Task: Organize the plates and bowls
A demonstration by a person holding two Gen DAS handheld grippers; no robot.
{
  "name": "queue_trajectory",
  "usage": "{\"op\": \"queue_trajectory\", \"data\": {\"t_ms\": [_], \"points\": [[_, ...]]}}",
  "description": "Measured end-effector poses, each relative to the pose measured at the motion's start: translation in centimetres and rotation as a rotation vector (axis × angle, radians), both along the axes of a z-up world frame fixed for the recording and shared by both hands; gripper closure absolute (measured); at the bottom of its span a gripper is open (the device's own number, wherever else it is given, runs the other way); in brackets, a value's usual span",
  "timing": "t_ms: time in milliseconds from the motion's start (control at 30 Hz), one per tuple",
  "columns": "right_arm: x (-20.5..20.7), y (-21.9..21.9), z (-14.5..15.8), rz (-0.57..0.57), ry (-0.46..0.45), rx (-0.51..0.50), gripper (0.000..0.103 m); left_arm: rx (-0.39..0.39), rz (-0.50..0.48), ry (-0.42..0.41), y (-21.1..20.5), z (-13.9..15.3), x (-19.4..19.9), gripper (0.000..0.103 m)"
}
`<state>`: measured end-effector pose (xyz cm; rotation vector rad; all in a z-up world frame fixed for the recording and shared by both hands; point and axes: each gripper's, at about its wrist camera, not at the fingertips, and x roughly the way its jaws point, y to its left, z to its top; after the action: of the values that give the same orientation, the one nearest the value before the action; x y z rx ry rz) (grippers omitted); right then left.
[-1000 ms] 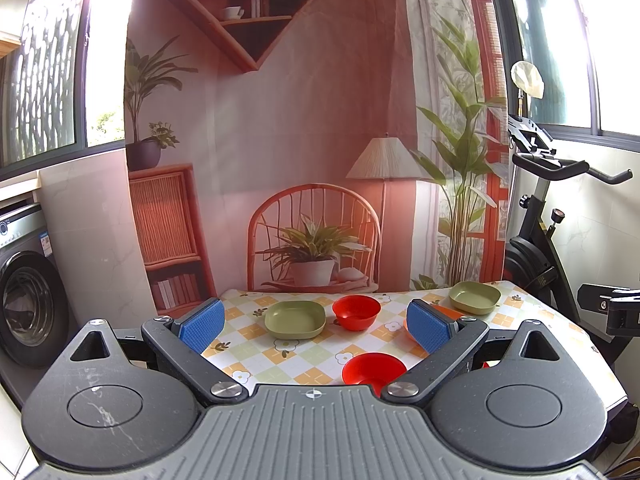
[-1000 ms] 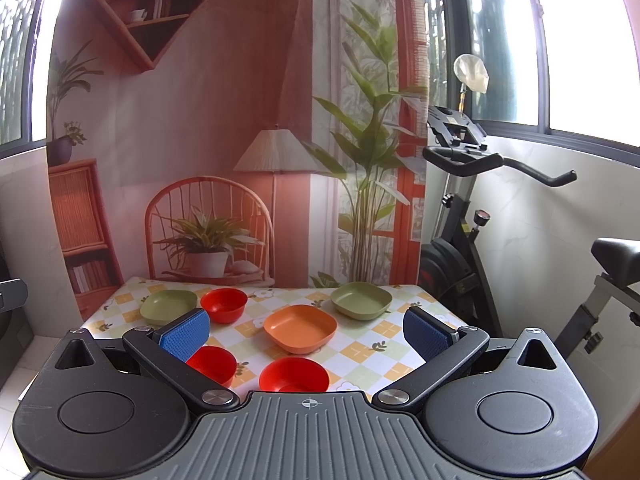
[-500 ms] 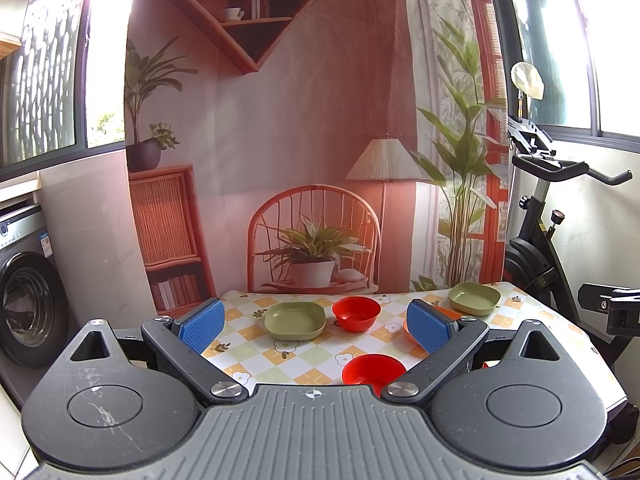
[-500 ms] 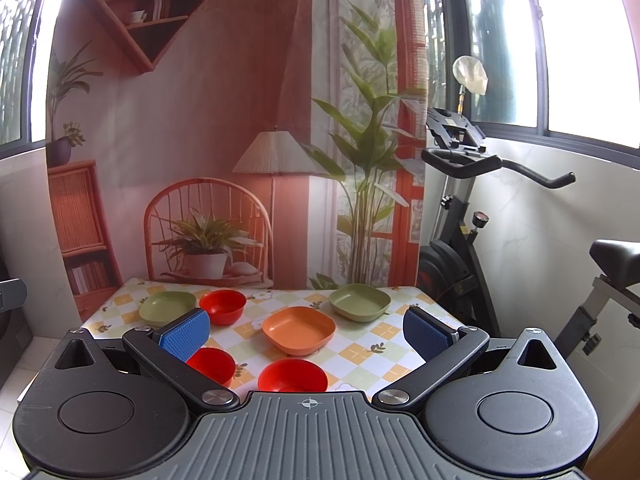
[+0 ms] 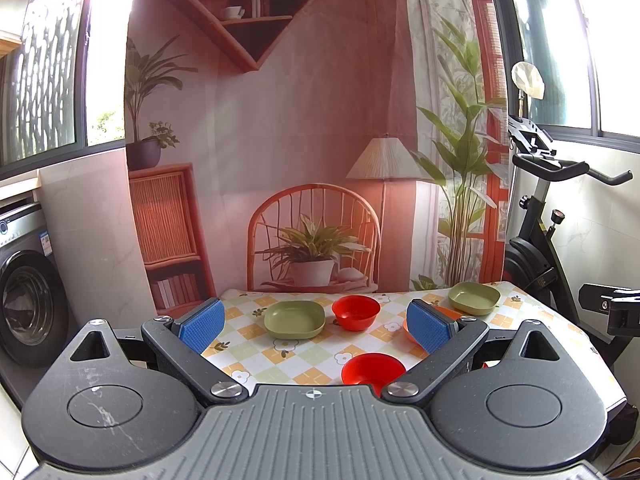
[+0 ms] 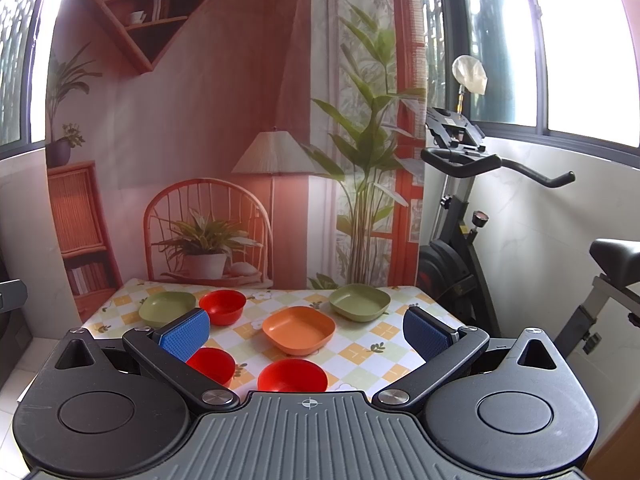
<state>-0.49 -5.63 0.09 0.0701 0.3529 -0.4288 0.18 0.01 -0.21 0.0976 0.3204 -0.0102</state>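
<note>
On a checkered tablecloth [image 6: 384,332] lie two green square plates [image 6: 167,307] [image 6: 360,302], an orange square plate [image 6: 299,330] and three red bowls [image 6: 222,307] [image 6: 211,365] [image 6: 292,376]. The left wrist view shows a green plate [image 5: 295,319], a far red bowl [image 5: 356,312], a near red bowl [image 5: 373,368], the second green plate [image 5: 474,298] and a sliver of the orange plate [image 5: 407,330] behind a pad. My left gripper [image 5: 316,326] and right gripper [image 6: 306,330] are both open, held above the table's near edge, gripping nothing.
An exercise bike [image 6: 460,216] stands right of the table. A washing machine [image 5: 28,300] is at the left. A printed backdrop [image 5: 312,140] with chair, plant and lamp hangs behind the table.
Both views have drifted very slightly; the dishes stay where they were and both grippers remain open.
</note>
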Motion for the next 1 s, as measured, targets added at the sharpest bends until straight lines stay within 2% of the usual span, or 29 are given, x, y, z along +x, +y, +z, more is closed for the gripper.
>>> {"op": "queue_trajectory", "data": {"t_ms": [267, 500, 700, 1000], "points": [[0.0, -0.3, 0.1, 0.01, -0.013, 0.019, 0.0, -0.02, 0.021, 0.017, 0.1, 0.4, 0.2, 0.004], [0.2, -3.0, 0.3, 0.027, -0.109, 0.036, 0.0, 0.007, 0.041, 0.044, -0.3, 0.0, 1.9, 0.003], [2.9, -5.3, 0.2, 0.025, -0.135, 0.035, 0.0, 0.055, 0.096, 0.042, -0.1, -0.5, 4.5, 0.003], [8.6, -8.5, 0.1, 0.022, -0.16, 0.036, 0.0, 0.059, 0.115, 0.041, 0.9, -0.2, 10.5, 0.004]]}}
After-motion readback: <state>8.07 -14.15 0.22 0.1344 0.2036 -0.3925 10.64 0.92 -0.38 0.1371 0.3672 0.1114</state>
